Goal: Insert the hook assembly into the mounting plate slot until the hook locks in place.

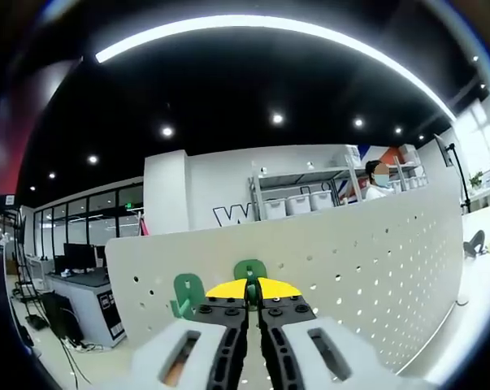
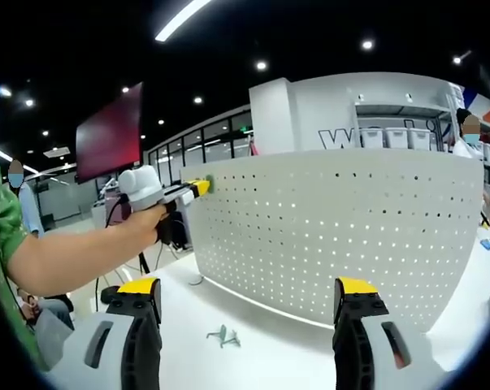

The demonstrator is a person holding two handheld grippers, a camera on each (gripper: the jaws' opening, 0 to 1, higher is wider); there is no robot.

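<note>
An open-plan office or lab floor: a black ceiling with recessed spotlights (image 1: 277, 119) and a strip light (image 1: 253, 24), glass-walled rooms (image 2: 200, 142) left of the right gripper's jaws, desks with monitors (image 1: 78, 256), and shelving with bins (image 1: 297, 199) beyond the white perforated panel (image 2: 342, 236).

The green hook (image 1: 249, 280) is partly covered by the left hand-held gripper (image 1: 253, 307) whose jaws pinch it against the perforated plate (image 1: 350, 260), and small grey pieces (image 2: 223, 335) on the counter (image 2: 253, 357) are too small to identify.

Hooks (image 2: 223, 335) on table (image 2: 293, 357) before upright pegboard (image 2: 334, 236).
</note>
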